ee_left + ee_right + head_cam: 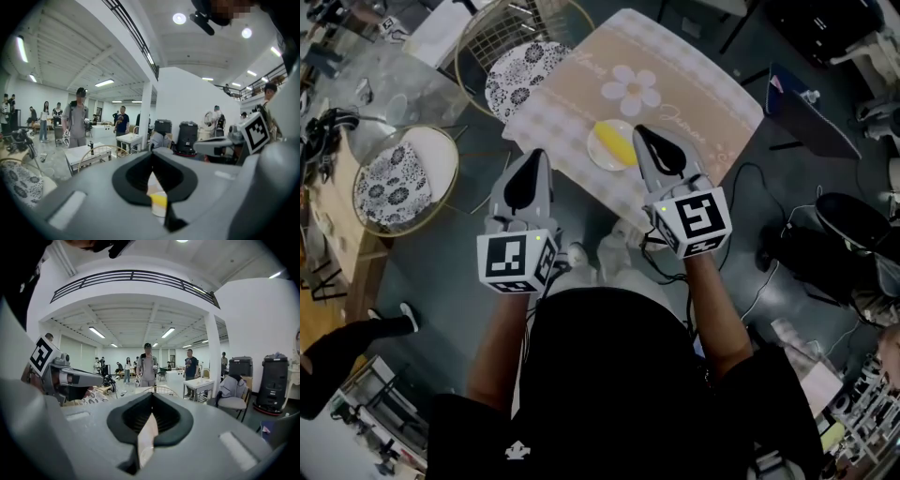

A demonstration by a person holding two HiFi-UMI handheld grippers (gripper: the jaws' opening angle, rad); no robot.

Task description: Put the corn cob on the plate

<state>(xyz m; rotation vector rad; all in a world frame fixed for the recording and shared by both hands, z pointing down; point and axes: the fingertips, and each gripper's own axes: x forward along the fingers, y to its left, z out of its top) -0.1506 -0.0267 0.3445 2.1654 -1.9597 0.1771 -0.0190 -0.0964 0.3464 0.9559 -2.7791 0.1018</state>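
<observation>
A yellow corn cob (610,142) lies on a small white plate (592,156) near the front edge of a table with a beige flowered cloth (694,66). My right gripper (638,130) is shut and empty, with its tip just right of the plate. My left gripper (536,154) is also shut and empty, held off the table's edge to the left of the plate. In the left gripper view the corn cob (158,201) and the plate (161,212) show through the slit between the jaws. The right gripper view shows only cloth (146,439) past the jaws.
Two round wire chairs with patterned cushions stand left of the table (523,73) (394,183). Cables (769,272) and dark bags (848,225) lie on the floor to the right. A person's leg (356,342) is at the lower left. Several people stand far off in the hall (147,364).
</observation>
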